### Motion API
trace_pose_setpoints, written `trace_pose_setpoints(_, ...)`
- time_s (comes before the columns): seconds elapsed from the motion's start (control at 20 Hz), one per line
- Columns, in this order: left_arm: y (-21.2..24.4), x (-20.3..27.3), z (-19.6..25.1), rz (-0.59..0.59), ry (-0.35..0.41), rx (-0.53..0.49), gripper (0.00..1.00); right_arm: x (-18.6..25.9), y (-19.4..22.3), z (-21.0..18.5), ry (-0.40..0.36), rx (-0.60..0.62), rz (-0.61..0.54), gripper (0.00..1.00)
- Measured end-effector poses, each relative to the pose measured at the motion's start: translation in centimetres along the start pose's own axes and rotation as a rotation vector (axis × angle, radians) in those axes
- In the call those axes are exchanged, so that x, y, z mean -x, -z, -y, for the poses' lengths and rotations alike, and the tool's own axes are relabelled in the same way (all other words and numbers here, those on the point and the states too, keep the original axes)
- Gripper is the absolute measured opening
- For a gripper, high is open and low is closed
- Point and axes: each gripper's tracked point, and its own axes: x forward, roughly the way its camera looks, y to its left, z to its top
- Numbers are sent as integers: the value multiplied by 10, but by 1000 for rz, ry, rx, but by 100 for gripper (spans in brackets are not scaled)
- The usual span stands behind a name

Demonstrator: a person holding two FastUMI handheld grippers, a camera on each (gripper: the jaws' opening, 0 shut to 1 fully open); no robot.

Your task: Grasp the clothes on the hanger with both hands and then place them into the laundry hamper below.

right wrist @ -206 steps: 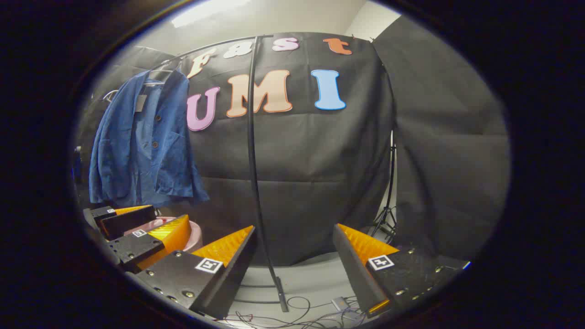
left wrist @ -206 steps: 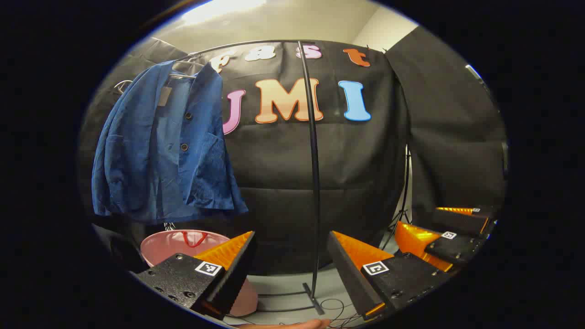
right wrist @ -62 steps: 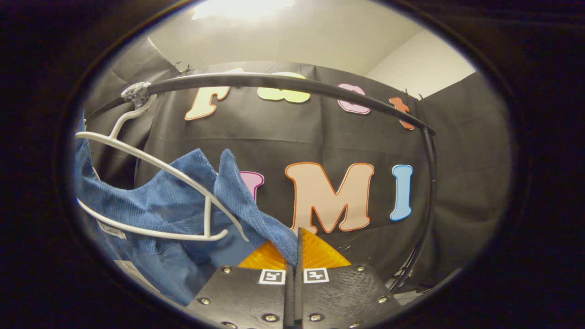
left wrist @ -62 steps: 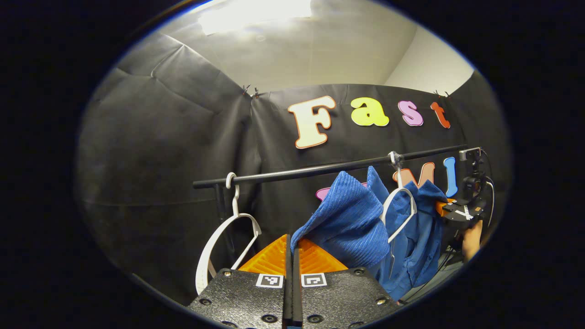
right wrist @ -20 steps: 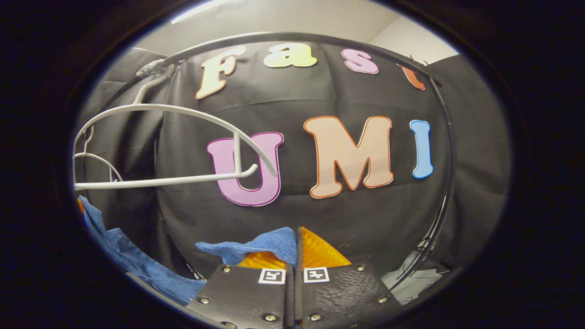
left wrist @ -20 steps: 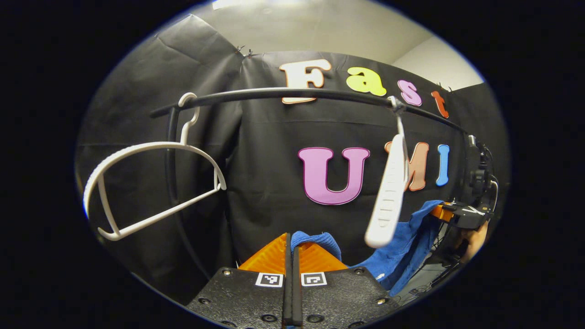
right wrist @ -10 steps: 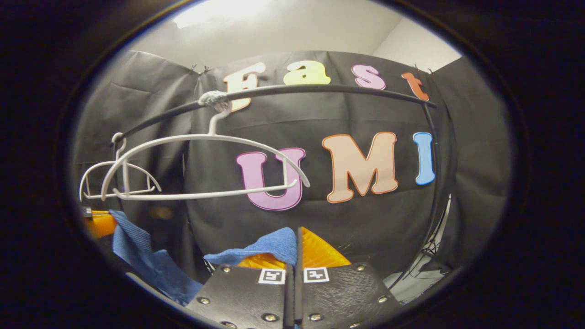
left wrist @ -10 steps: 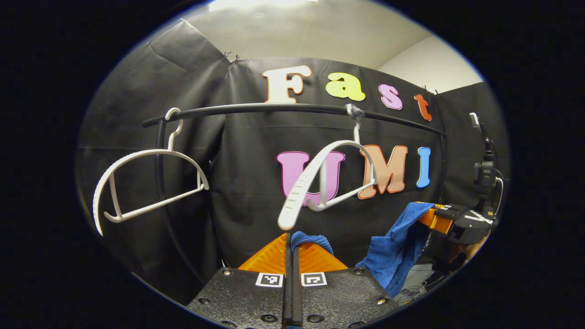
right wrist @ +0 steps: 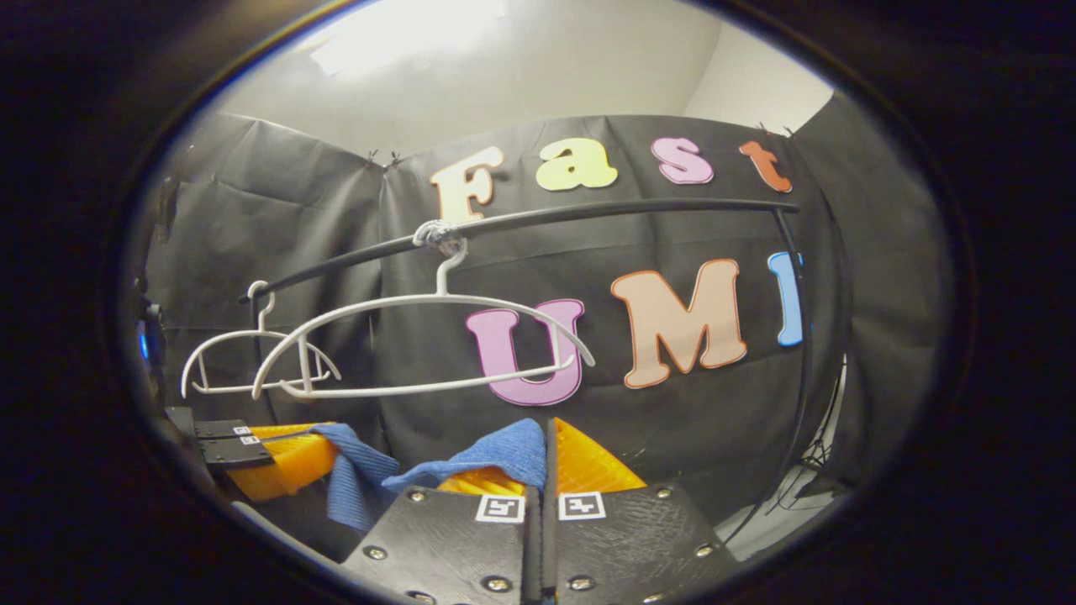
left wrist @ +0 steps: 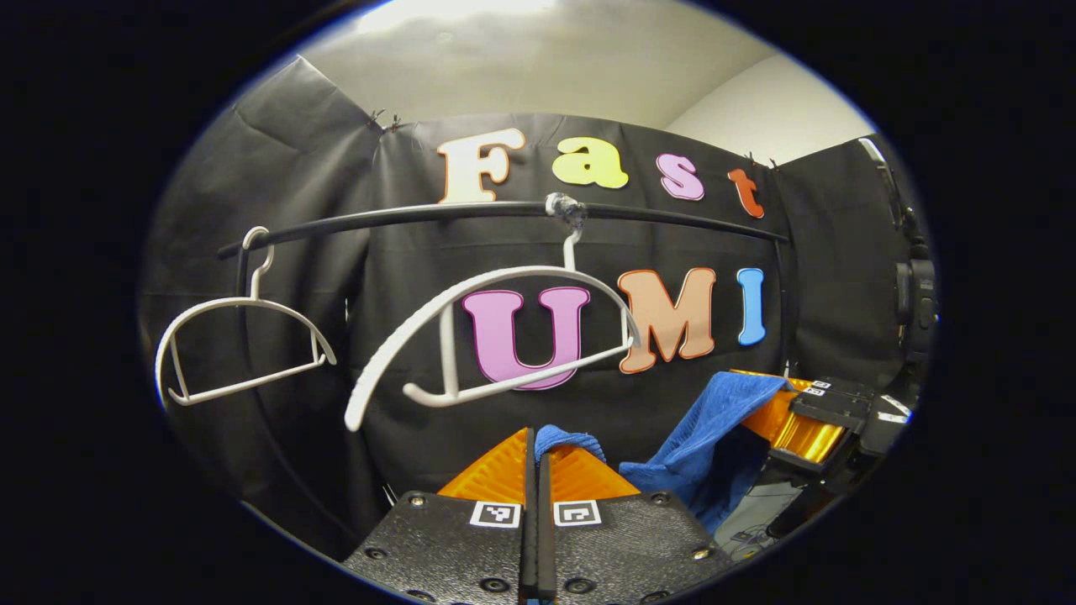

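The blue jacket [left wrist: 706,420] is off its white hanger [left wrist: 496,336], which hangs bare from the black rail [left wrist: 504,210]. My left gripper [left wrist: 536,445] is shut on a blue fold of the jacket [left wrist: 567,439] at its fingertips. My right gripper [right wrist: 546,437] is shut on another corner of the jacket [right wrist: 496,454]. The right gripper [left wrist: 807,416] also shows at the right of the left gripper view, with cloth stretched from it. The left gripper [right wrist: 269,454] shows at the lower left of the right gripper view, holding blue cloth [right wrist: 353,479]. Both grippers are below the rail. The hamper is out of sight.
A second bare white hanger [left wrist: 235,344] hangs at the rail's left end, also seen as the farther hanger [right wrist: 227,361] in the right gripper view. The rail's upright post [right wrist: 799,336] stands at the right. A strip of grey floor [right wrist: 773,521] shows low right.
Both grippers have drawn back and lower from the rail with the jacket, and have come closer together. The emptied hanger has swung round to face me broadside.
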Motion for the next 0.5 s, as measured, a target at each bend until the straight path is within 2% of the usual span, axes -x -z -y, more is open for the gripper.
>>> trace_pose_setpoints(0.3, 6, -22, 14, 22, 15, 61, 0, -15, 6, 13, 38, 0, 14, 1)
trace_pose_setpoints(0.5, 34, -36, 18, 23, 20, 74, 0, -27, 40, 9, 3, -30, -22, 3)
